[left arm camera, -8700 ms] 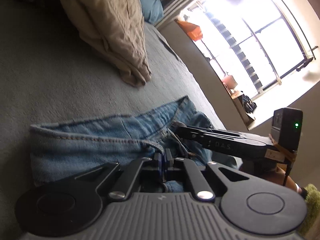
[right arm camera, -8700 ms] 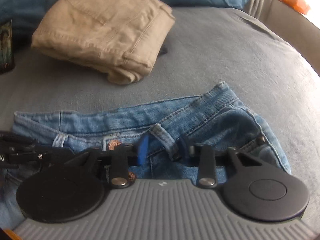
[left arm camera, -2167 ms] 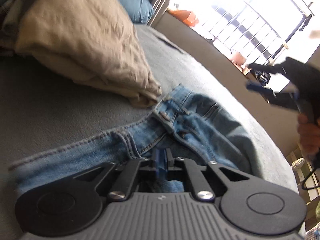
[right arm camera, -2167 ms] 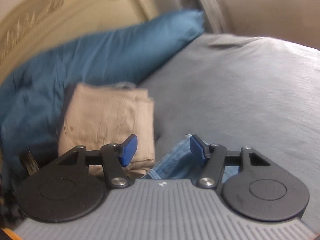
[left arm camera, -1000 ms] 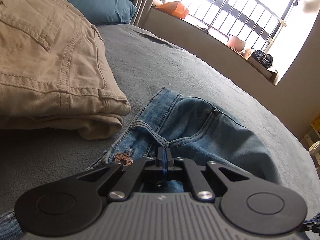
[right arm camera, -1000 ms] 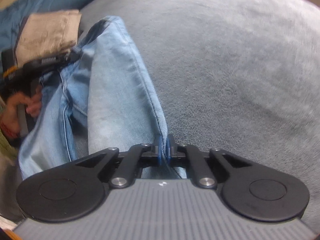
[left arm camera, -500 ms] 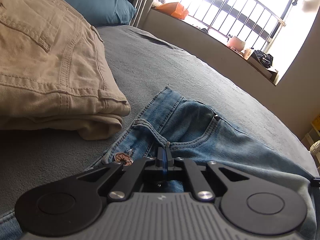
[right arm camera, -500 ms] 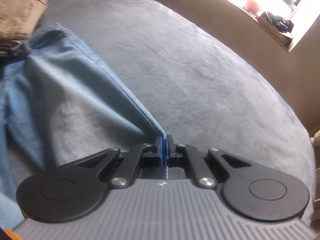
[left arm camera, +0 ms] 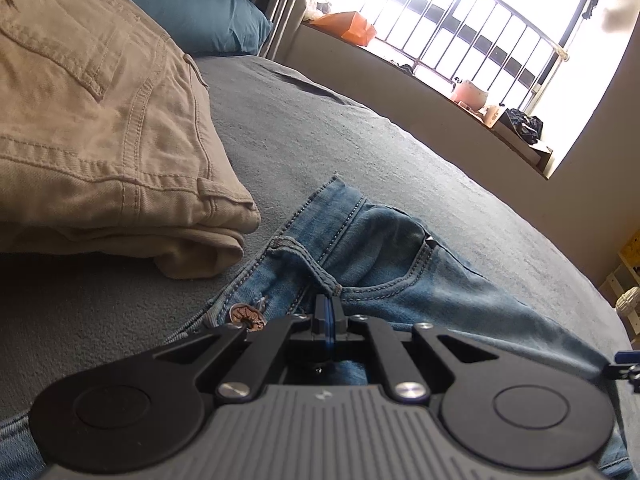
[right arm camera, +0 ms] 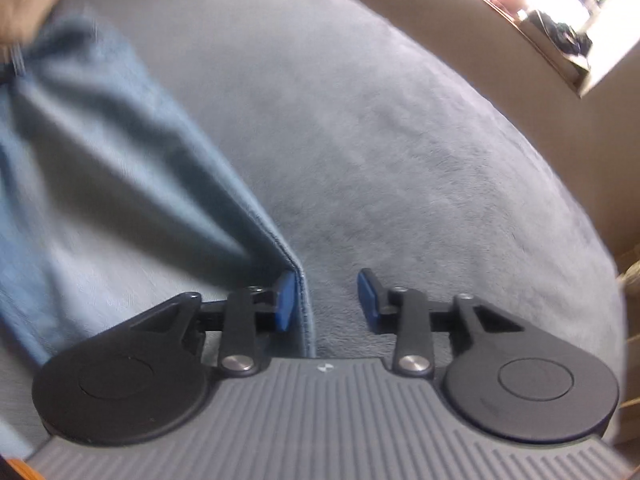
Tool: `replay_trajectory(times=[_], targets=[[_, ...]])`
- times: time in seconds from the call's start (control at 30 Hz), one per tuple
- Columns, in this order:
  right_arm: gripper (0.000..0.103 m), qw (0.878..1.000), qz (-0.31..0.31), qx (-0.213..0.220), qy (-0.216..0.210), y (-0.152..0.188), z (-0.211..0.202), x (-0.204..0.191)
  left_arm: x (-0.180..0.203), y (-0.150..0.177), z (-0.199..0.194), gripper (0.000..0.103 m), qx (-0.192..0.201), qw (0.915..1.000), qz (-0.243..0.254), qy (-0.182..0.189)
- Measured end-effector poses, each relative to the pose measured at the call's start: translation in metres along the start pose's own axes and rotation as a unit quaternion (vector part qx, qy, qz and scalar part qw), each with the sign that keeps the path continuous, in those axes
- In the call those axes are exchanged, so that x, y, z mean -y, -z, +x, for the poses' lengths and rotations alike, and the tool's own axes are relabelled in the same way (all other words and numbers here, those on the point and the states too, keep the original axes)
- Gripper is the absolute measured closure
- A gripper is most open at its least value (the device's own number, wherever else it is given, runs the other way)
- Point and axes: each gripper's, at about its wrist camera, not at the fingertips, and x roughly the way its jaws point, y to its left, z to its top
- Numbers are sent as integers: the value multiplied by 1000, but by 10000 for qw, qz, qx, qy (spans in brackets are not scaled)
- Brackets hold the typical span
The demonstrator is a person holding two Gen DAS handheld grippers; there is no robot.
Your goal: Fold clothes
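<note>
A pair of light blue jeans lies spread across a grey bed, waistband toward the folded tan trousers that sit at about ten o'clock in the left wrist view, their lower corner just beside the denim. A teal pillow rests beyond the trousers at eleven o'clock, against the curtain. A barred window floods the room with light from one o'clock, its ledge holding an orange bag, a pink pot and a dark bundle.

The left tool is at six o'clock of its own view with its blue pads pressed together, clamped on the jeans at the waistband, just below a belt loop and right beside the copper button. One trouser leg runs away toward four o'clock, where the blue tip of the right tool peeks in at the frame edge.

In the right wrist view, which is blurred, the denim fills the left half from nine o'clock down to six. The right tool has its jaws opening: the folded edge of the leg lies between the pads, touching the left pad, while the right pad stands clear of it over bare bedcover.
</note>
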Motion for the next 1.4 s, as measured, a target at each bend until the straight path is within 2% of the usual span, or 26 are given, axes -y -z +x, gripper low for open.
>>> replay_trajectory(times=[0.13,0.2,0.27,0.37,0.5,0.57,0.67,0.77,0.83,0.9,0.93,0.97,1.0,1.1,1.2,1.3,1.4], targets=[[65,9913,788,668,-819,-18,-24,13,-3,2,-2,100,71,9999,-111,73],[64,9824,810,1026,-1334,-35,-28,3,-5,2,-2,100,86,9998,-149,106],[62,9760,751,1071,-1743,-61,-14,-17,-7,3,-2,100,102,9997,-185,138],[61,9635,708,1011,-2374,-100,12,-47,-7,3,-2,100,132,9996,-184,153],[57,9555,702,639,-2793,-149,63,-89,-9,4,-2,100,165,9994,-227,209],[57,9431,1010,406,-3142,-167,87,-102,-10,5,-2,100,178,9993,-245,233],[54,9180,1471,-33,-3683,-193,122,-114,-10,6,-2,100,198,9992,-255,253],[53,9059,1543,-440,-3920,-207,142,-129,-11,6,-2,100,219,9990,-265,274],[54,9041,1279,-658,-4024,-210,146,-142,-12,7,-1,100,225,9989,-288,296],[62,9144,890,-491,-3919,-209,136,-151,-13,7,-1,100,237,9988,-290,304],[80,9202,684,-355,-3837,-208,129,-155,-13,7,-1,100,242,9988,-291,307],[87,9255,477,-219,-3752,-207,122,-159,-13,7,-1,100,249,9988,-291,309],[89,9300,269,-82,-3664,-206,116,-163,-13,7,-1,100,260,9988,-284,299],[90,9387,-364,538,-3386,-201,91,-174,-11,8,-2,100,292,9989,-255,261],[90,9441,-766,1016,-3042,-191,87,-186,-9,10,-4,99,305,9990,-239,242],[90,9486,-847,1107,-2841,-182,104,-195,-9,11,-3,100,304,9990,-232,244],[90,9471,-740,1152,-2902,-176,121,-199,-8,12,-3,100,300,9990,-223,238]])
